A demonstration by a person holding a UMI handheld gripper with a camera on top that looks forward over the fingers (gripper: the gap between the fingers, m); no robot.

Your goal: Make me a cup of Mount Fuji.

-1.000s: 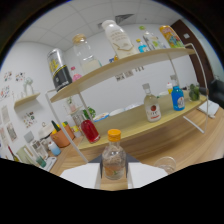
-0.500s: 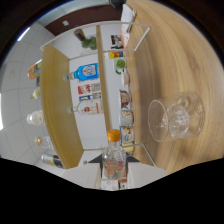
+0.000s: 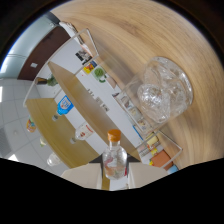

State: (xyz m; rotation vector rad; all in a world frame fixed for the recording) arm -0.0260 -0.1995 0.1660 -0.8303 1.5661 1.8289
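Observation:
A small clear bottle (image 3: 115, 159) with an orange cap sits between my fingers, and my gripper (image 3: 115, 172) is shut on it. The whole view is rolled far over, so the bottle is tipped with the gripper. Its cap points toward a clear glass mug (image 3: 165, 90) filled with ice, which stands on the wooden table (image 3: 150, 30) beyond the fingers and off to one side of the bottle. The white fingers (image 3: 82, 174) show only at their tips beside the bottle's base.
A wooden shelf unit (image 3: 75, 100) with white frames runs beyond the bottle. It carries several bottles, among them one with a blue label (image 3: 64, 104), plus small jars and boxes (image 3: 155, 150) near the mug.
The gripper has kept rolling over with the bottle in it. The ice-filled mug now shows larger and closer, and the shelf has swung across the view.

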